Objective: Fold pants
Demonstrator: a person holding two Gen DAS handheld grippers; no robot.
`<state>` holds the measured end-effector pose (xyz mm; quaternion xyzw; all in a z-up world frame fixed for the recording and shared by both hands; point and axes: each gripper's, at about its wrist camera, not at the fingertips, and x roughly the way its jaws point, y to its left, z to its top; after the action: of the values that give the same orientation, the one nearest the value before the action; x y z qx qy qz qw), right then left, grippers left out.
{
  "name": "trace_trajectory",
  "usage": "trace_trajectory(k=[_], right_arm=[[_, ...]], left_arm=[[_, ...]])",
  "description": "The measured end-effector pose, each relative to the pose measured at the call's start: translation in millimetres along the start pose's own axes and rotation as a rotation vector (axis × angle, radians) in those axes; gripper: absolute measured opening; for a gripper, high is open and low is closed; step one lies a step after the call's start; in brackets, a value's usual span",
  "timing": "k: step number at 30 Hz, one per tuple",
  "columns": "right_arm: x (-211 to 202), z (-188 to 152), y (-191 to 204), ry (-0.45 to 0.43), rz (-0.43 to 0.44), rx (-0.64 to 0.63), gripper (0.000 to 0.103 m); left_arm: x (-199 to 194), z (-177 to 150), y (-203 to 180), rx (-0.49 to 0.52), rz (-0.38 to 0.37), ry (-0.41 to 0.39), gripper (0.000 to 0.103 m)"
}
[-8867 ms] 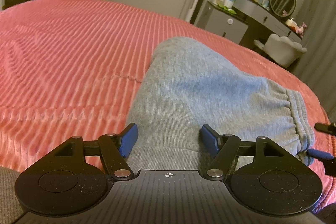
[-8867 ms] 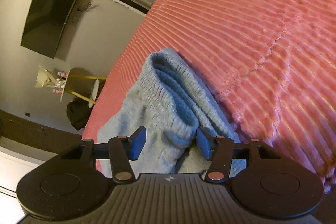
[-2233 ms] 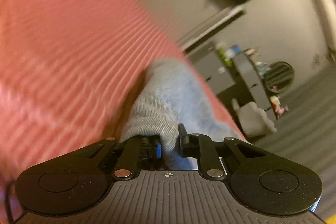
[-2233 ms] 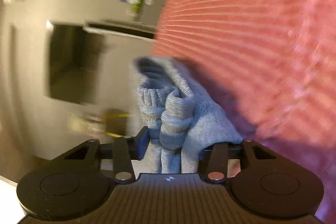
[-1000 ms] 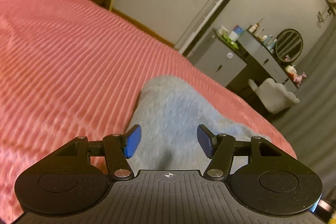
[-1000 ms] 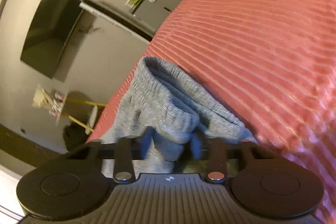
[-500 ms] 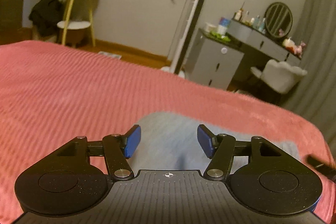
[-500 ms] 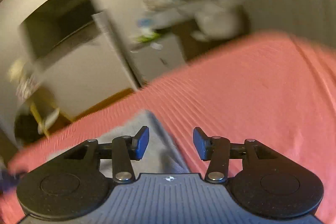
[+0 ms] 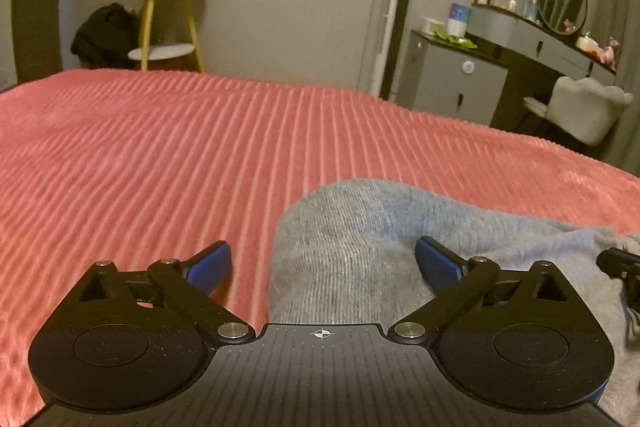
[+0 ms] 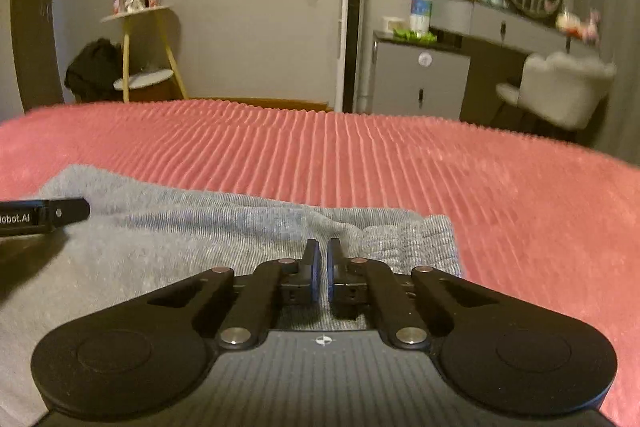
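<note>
The grey pants (image 9: 360, 247) lie folded in a bundle on the pink ribbed bedspread (image 9: 160, 155). My left gripper (image 9: 322, 261) is open and empty, with its blue pads wide apart just above the left end of the bundle. In the right wrist view the pants (image 10: 180, 239) spread across the lower left, with the ribbed waistband at their right end. My right gripper (image 10: 322, 263) is shut with nothing between its pads, over that right end. The left gripper's tip (image 10: 44, 215) shows at the left edge.
The bedspread (image 10: 440, 179) stretches far on all sides of the pants. Beyond the bed stand a yellow side table (image 9: 166, 23), a grey cabinet (image 9: 456, 75), a dressing table with a round mirror (image 9: 560, 5) and a white chair (image 9: 580, 111).
Both grippers let go of the pants and levelled out above them. The left gripper opened wider; the right gripper closed empty. The pants now lie flat on the bed.
</note>
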<state>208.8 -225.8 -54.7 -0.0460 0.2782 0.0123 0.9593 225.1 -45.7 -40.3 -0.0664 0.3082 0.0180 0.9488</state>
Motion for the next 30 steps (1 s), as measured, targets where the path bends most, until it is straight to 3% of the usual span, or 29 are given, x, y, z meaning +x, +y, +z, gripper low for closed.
trace_trajectory(k=[5,8,9,10,11,13,16,18,24,30], right_arm=[[-22.6,9.7,-4.8,0.027,0.027,0.071,0.004],[-69.1,1.9,0.2,0.016,0.033,0.124,0.023],[-79.9,-6.0,1.3,0.008,0.042,0.134,0.037],[-86.4,-14.9,2.9,0.010,0.035,0.128,0.040],[-91.6,-26.8,7.5,0.006,0.019,0.103,0.040],[-97.6,-44.1,15.9,-0.022,-0.007,0.018,0.040],[-93.2,-55.8,26.0,-0.030,-0.022,-0.095,0.040],[-91.0,-53.5,28.1,-0.020,-0.020,-0.115,0.041],[-97.9,-33.6,13.6,0.084,0.055,0.015,0.041],[-123.3,-55.1,4.9,0.087,0.100,0.068,0.041]], left_arm=[[-38.3,8.5,0.7,-0.046,-0.021,0.023,0.099],[-65.0,7.6,-4.4,-0.087,-0.154,0.089,0.098],[-69.7,5.1,-7.8,-0.081,-0.163,0.093,0.098],[-71.9,0.9,-13.9,-0.044,-0.135,0.086,0.098],[-69.1,-3.3,-19.4,0.001,-0.100,0.089,0.098],[-51.4,-12.7,-24.9,0.064,-0.053,0.166,0.099],[-39.1,-19.6,-7.4,-0.057,-0.089,0.212,0.101],[-39.5,-17.3,-6.5,-0.050,-0.083,0.223,0.101],[-68.3,-19.2,0.1,-0.035,-0.071,0.261,0.101],[-87.4,-35.1,10.7,-0.060,-0.076,0.295,0.101]])
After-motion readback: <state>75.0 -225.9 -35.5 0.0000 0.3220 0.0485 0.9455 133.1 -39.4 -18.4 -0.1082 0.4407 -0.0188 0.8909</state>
